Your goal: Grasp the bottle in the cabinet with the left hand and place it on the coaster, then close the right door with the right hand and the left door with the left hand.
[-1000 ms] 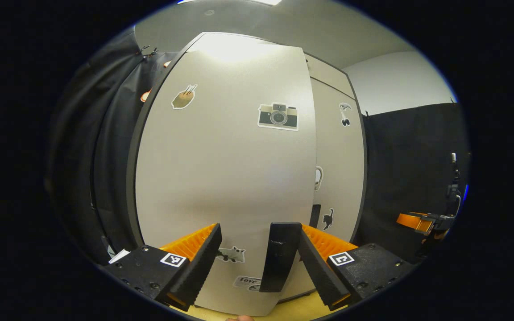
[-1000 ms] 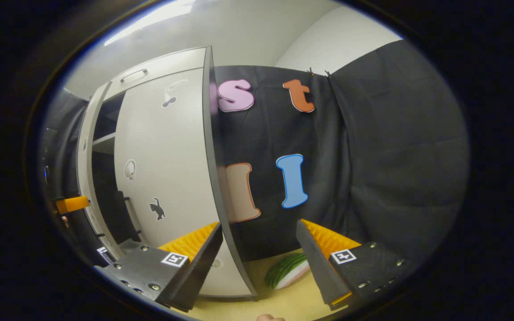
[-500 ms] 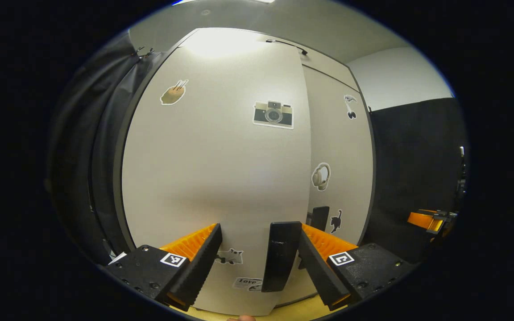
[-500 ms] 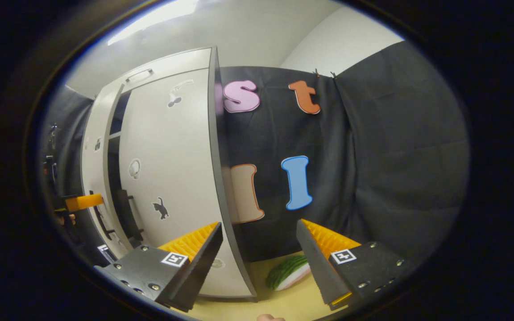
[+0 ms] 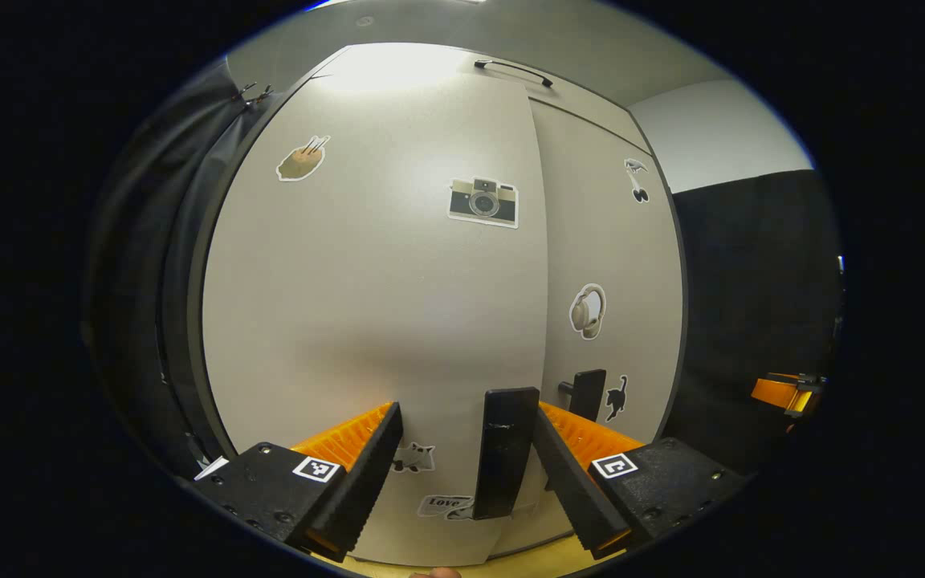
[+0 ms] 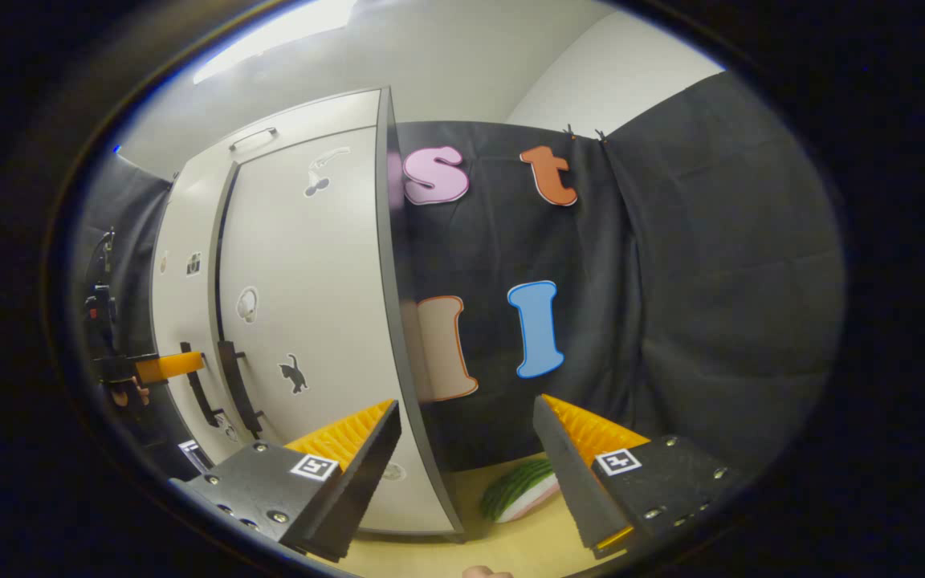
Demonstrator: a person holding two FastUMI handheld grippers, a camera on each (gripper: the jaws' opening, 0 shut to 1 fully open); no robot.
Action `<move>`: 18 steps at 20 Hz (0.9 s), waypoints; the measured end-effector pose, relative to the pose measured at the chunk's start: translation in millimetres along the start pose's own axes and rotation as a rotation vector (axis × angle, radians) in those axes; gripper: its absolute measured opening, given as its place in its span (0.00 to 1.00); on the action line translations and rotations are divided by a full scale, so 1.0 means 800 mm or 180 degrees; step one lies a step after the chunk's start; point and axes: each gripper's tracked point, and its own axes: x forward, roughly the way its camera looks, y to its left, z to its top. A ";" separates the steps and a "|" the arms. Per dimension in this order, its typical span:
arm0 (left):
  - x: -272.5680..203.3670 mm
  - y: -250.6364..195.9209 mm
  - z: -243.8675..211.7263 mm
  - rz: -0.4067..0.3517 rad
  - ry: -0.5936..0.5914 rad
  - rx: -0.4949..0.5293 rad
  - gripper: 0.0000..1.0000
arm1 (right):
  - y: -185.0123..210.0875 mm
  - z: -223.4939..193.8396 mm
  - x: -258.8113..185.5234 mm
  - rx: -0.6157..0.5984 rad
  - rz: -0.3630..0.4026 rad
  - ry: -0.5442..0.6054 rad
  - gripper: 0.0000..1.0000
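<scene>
Left gripper view: the left gripper [image 5: 462,461] sits close against the left door [image 5: 366,305], its fingers spread wide with nothing clamped. The black handle of the left door [image 5: 503,453] stands upright in the gap, right beside the right-hand finger; whether they touch I cannot tell. Just past that finger is the right door [image 5: 615,265] with its own handle [image 5: 587,393]; both doors look flush with the cabinet front. Stickers dot the doors, a camera sticker [image 5: 482,201] above the fingers. Far right, the right gripper [image 5: 784,393] shows at the edge.

In the right gripper view, the right gripper [image 6: 466,457] hangs wide open and empty, off the cabinet's right corner [image 6: 398,321]. A green striped item [image 6: 515,488] lies on the yellow table [image 6: 511,546] between its fingers. The left gripper [image 6: 161,367] is far left, by the handles. Bottle and coaster: I cannot tell where they are.
</scene>
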 end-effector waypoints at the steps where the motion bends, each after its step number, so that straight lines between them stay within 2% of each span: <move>1: 0.001 0.000 -0.001 -0.0001 0.0004 -0.0012 0.98 | -0.002 -0.001 -0.001 -0.0002 -0.0004 0.0002 1.00; 11: 0.010 0.002 -0.006 -0.0002 0.0061 -0.0033 0.98 | -0.002 0.006 -0.006 -0.0021 0.0006 -0.0036 1.00; 12: 0.010 0.002 -0.007 0.0003 0.0080 -0.0040 0.98 | -0.001 0.006 -0.006 -0.0030 0.0018 -0.0037 0.97; 18: 0.010 0.003 -0.007 0.0034 0.0087 -0.0091 0.98 | 0.003 0.006 -0.011 -0.0065 0.0081 -0.0035 1.00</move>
